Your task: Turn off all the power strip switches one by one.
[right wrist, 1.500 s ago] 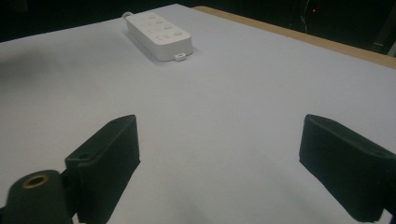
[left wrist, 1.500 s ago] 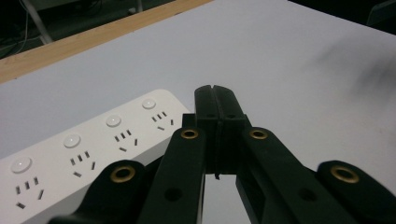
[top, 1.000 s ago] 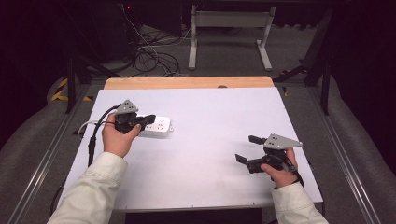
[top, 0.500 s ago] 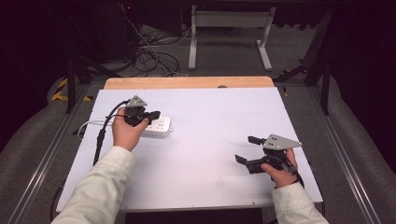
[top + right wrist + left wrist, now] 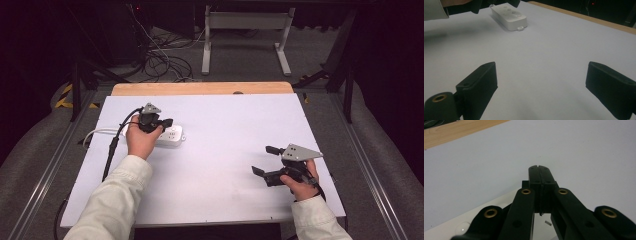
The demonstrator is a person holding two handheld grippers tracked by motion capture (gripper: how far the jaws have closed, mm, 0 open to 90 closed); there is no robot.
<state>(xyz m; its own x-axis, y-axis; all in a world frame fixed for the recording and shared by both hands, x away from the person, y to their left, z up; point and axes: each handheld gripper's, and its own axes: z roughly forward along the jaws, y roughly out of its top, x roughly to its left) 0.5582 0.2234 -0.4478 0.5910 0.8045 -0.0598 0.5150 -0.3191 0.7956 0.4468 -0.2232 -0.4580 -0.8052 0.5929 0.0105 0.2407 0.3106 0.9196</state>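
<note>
A white power strip [image 5: 173, 136] lies at the left of the white table top [image 5: 225, 130], and it also sits far off in the right gripper view [image 5: 509, 16]. My left gripper [image 5: 168, 122] hovers just over the strip's near end, its jaws shut flat against each other with nothing seen between them [image 5: 539, 168]. The strip's white body [image 5: 474, 223] lies right under those jaws. At the front right, my right gripper [image 5: 261, 160] rests low over the table, open, its jaws wide apart over bare table [image 5: 541, 82].
The strip's white cord [image 5: 100, 131] runs off the table's left edge. A black cable [image 5: 112, 145] trails from the left gripper toward the front. A wooden strip [image 5: 200, 88] borders the far edge; cables and a metal stand lie on the floor beyond.
My left hand has shifted a little to the right and away from the person, and lower, with the gripper now over the power strip. The right hand has stayed put.
</note>
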